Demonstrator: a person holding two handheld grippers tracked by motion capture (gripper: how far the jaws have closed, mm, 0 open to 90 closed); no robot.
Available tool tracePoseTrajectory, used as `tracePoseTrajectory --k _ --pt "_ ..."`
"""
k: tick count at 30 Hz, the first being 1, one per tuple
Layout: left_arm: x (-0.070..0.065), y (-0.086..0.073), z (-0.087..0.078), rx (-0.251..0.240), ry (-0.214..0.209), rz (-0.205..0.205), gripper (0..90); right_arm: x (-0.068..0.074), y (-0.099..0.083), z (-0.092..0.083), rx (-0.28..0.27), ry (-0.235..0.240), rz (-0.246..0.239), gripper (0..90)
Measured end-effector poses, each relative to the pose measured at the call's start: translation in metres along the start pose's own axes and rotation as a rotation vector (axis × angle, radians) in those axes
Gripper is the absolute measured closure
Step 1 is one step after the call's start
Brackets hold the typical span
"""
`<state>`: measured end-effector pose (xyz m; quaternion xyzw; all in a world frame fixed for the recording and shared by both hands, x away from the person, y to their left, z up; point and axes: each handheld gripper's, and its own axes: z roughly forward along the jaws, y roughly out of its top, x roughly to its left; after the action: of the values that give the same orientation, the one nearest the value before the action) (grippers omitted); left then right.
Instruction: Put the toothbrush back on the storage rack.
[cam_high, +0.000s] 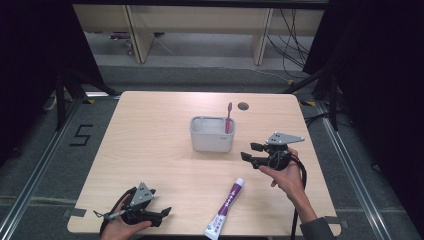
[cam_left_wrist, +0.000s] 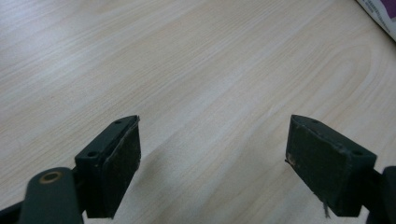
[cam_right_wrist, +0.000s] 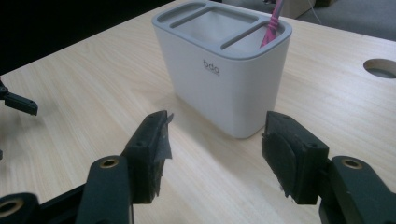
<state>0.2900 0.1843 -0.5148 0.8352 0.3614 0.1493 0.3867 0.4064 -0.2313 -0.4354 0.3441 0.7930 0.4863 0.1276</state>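
A white holder (cam_high: 211, 134) with a grey rim stands mid-table, and a pink toothbrush (cam_high: 228, 117) leans in its right-hand slot. In the right gripper view the holder (cam_right_wrist: 224, 70) stands just beyond my jaws, the toothbrush (cam_right_wrist: 272, 23) at its far end. My right gripper (cam_high: 251, 151) hovers to the holder's right, open, nothing between its pads; the same gap shows up close (cam_right_wrist: 215, 144). A white and purple toothpaste tube (cam_high: 225, 209) lies near the front edge. My left gripper (cam_high: 165, 215) rests at the front left, open over bare wood (cam_left_wrist: 212, 149).
A round cable hole (cam_high: 243, 106) sits in the tabletop (cam_high: 150, 135) behind the holder. The toothpaste tube's corner (cam_left_wrist: 380, 11) shows at the top right of the left gripper view. Black curtains flank the table, and cables lie on the floor behind it.
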Motion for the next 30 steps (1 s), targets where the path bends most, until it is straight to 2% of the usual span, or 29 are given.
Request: tracePoseTrajectory --k 1,2,3,4,6,7,9,10,11,12,15,16,18,19,20,21,22,23,30 --pt "-0.001 0.000 0.000 -0.010 -0.007 -0.013 17.5 0.003 -0.001 0.001 0.003 0.006 0.031 41.9" --pt "0.000 0.000 0.000 0.002 0.002 0.002 17.5 0.001 -0.002 0.000 0.007 -0.005 -0.003 41.9" --pt "0.000 0.000 0.000 -0.001 0.001 -0.001 17.5 0.003 -0.003 0.001 0.000 0.003 0.004 41.9" --pt "-0.001 -0.001 0.000 -0.012 -0.005 -0.014 17.5 0.002 -0.004 0.001 -0.001 0.002 -0.017 41.9" --pt "0.000 -0.001 -0.001 -0.002 -0.003 -0.006 17.5 0.006 -0.006 0.001 0.014 0.016 0.003 41.9" --pt "0.000 0.000 -0.001 0.003 0.001 -0.005 17.5 0.007 -0.006 -0.001 0.031 0.007 0.002 42.0" --pt "0.000 -0.001 -0.001 -0.005 -0.001 -0.005 17.5 0.006 -0.007 0.000 0.024 0.000 -0.043 42.0" --pt "0.000 -0.001 -0.001 -0.010 -0.001 -0.011 17.5 0.010 -0.008 -0.001 0.033 0.007 -0.014 42.0" --pt "0.000 -0.001 -0.001 -0.011 -0.002 -0.012 17.5 0.012 -0.009 -0.001 0.045 0.020 -0.007 42.0" --pt "0.000 -0.001 -0.001 -0.009 0.000 -0.015 17.5 0.011 -0.009 0.000 0.035 0.019 -0.043 42.0" --pt "0.001 0.000 -0.002 0.006 0.004 -0.009 17.5 0.016 -0.012 0.002 0.051 0.025 -0.037 41.8" --pt "0.001 -0.001 -0.002 0.003 0.003 -0.008 17.4 0.017 -0.012 0.002 0.059 0.024 -0.064 41.9" --pt "0.000 -0.001 -0.001 -0.006 0.002 -0.016 17.5 0.020 -0.012 0.002 0.061 0.031 -0.075 41.8" --pt "0.001 -0.001 -0.002 0.003 0.003 -0.007 17.5 0.021 -0.012 0.003 0.070 0.047 -0.069 41.8" --pt "0.001 -0.001 -0.002 0.006 0.004 -0.011 17.5 0.022 -0.012 0.002 0.061 0.034 -0.089 41.8" --pt "0.001 -0.001 -0.002 0.004 0.003 -0.010 17.5 0.026 -0.013 0.001 0.078 0.045 -0.065 41.6" --pt "0.001 -0.001 -0.001 0.005 0.004 -0.008 17.5 0.026 -0.013 0.003 0.071 0.041 -0.092 41.6" --pt "0.000 -0.001 -0.001 0.004 0.004 -0.010 17.5 0.027 -0.014 0.002 0.077 0.046 -0.098 41.5" --pt "0.001 -0.001 -0.002 0.002 0.002 -0.011 17.5 0.037 -0.018 0.003 0.101 0.078 -0.104 41.1"
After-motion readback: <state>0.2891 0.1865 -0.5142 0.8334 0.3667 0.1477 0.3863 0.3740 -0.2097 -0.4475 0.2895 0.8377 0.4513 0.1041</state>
